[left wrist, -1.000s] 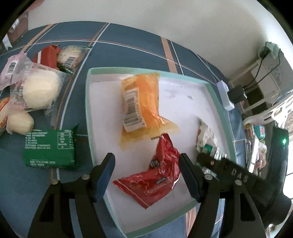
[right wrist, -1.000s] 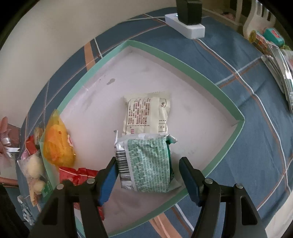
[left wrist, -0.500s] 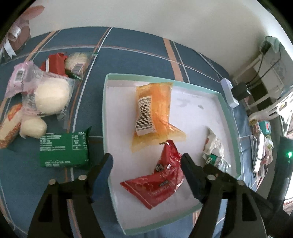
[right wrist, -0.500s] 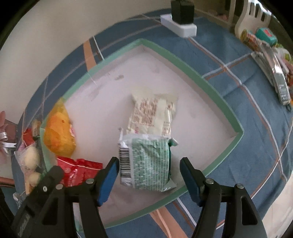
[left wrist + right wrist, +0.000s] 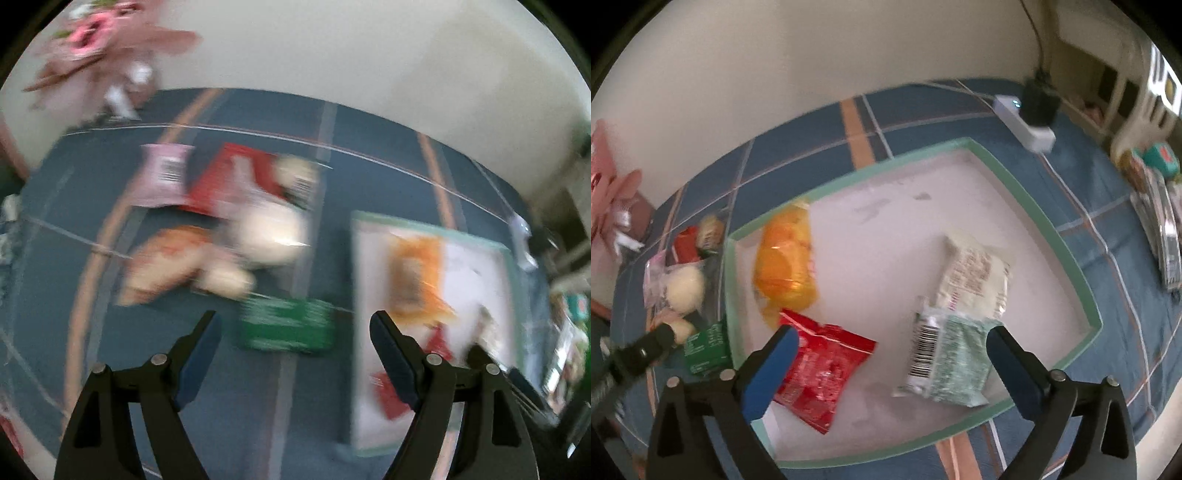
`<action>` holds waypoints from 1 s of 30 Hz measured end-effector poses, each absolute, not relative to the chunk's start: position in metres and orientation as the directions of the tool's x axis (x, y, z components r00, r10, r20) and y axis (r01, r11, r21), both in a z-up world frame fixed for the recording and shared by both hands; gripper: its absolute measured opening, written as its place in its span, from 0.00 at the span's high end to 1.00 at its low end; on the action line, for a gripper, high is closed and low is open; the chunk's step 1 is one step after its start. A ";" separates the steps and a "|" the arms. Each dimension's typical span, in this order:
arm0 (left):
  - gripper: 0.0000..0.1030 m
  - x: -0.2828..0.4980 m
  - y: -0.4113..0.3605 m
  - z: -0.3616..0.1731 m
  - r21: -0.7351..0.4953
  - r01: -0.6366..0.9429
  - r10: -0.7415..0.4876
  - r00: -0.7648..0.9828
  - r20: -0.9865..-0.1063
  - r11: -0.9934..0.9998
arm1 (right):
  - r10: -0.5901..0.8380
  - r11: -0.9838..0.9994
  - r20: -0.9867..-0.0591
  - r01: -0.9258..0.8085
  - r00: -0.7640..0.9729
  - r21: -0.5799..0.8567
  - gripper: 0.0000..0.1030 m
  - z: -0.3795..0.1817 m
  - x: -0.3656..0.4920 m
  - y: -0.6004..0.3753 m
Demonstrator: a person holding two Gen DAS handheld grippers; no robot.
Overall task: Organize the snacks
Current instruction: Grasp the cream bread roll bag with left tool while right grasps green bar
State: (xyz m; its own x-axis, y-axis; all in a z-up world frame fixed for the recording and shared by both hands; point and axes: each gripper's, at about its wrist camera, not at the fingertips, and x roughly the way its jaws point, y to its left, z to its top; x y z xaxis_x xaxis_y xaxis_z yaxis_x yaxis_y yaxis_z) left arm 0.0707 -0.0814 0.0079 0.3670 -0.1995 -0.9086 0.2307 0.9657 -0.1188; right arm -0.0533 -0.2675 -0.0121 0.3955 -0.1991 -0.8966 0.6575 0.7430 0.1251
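Blue plaid cloth [image 5: 1115,236] with orange and white stripes, covering the desk. White power strip [image 5: 1023,122] lying at the far right on the cloth, a black adapter [image 5: 1039,105] plugged into it, its cable rising along the cream wall [image 5: 812,48]. Pink ribbon bow [image 5: 607,192], far left; blurred in the left wrist view.

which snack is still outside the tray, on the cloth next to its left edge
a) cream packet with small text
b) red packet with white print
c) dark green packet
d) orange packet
c: the dark green packet lies on the blue cloth just outside the tray, while the orange, red and cream packets all lie inside it.
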 end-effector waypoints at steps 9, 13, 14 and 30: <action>0.11 0.108 -0.004 -0.002 -0.111 0.038 -0.117 0.382 -0.917 0.993 | -0.205 0.808 -0.860 0.576 0.466 0.120 0.00 0.006 -0.024 -0.231; 0.11 0.123 0.004 -0.011 -0.095 0.035 -0.101 0.366 -0.925 0.995 | -0.208 0.848 -0.847 0.522 0.489 0.093 0.00 0.016 0.001 -0.205; 0.11 0.127 0.005 -0.012 -0.102 0.044 -0.111 0.358 -0.927 0.994 | -0.198 0.858 -0.850 0.506 0.488 0.090 0.00 0.016 0.008 -0.197; 0.11 0.165 0.046 -0.044 -0.278 0.054 -0.282 0.268 -0.921 0.959 | -0.071 0.931 -0.935 0.359 0.348 0.063 0.17 -0.044 0.085 -0.111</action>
State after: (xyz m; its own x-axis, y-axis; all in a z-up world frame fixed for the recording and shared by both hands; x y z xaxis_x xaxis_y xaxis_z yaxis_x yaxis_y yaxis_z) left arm 0.1646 0.0459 -0.0437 0.2677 -0.2820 -0.9213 0.0537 0.9591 -0.2780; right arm 0.0851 -0.1107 -0.0440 0.3479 -0.0709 -0.9349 0.3592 0.9311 0.0631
